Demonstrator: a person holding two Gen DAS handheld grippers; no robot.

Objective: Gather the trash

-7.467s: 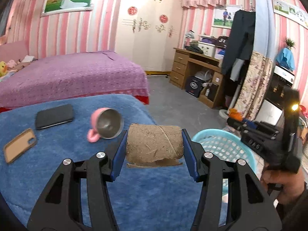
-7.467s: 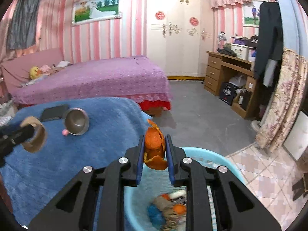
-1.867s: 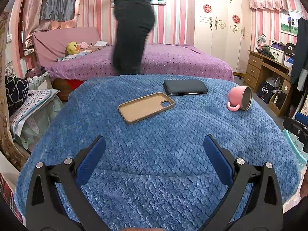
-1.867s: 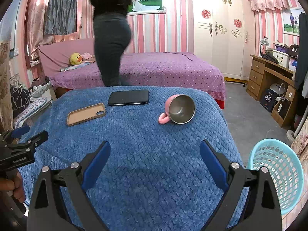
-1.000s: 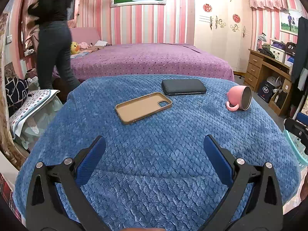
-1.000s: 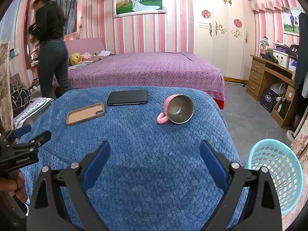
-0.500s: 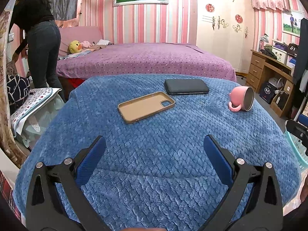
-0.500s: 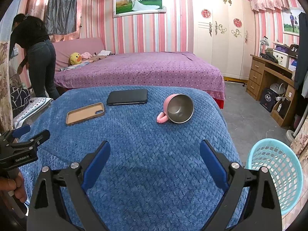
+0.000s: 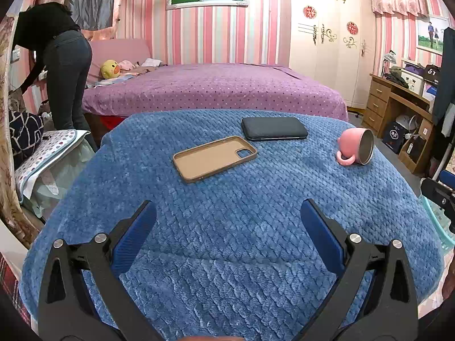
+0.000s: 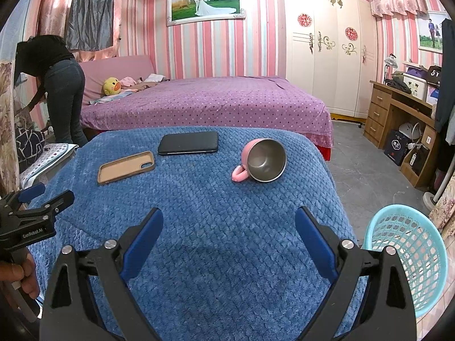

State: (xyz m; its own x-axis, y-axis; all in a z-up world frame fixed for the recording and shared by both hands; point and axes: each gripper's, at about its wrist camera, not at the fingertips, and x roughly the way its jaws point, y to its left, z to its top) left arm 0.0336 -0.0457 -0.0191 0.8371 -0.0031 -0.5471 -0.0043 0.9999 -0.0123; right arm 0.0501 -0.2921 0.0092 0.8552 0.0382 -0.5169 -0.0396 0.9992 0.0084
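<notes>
**Both grippers spread wide and empty above the blue tabletop**

The left gripper (image 9: 227, 227) and right gripper (image 10: 229, 233) are held level, jaws wide apart, nothing between them. The basket (image 10: 403, 255) is cut off at the right edge, beside the tabletop (image 10: 213, 227); its contents cannot be made out. Farther off, a phone case (image 9: 214, 157), a dark phone (image 9: 274, 132) and a tipped pink mug (image 10: 261, 160) are seen.
</notes>
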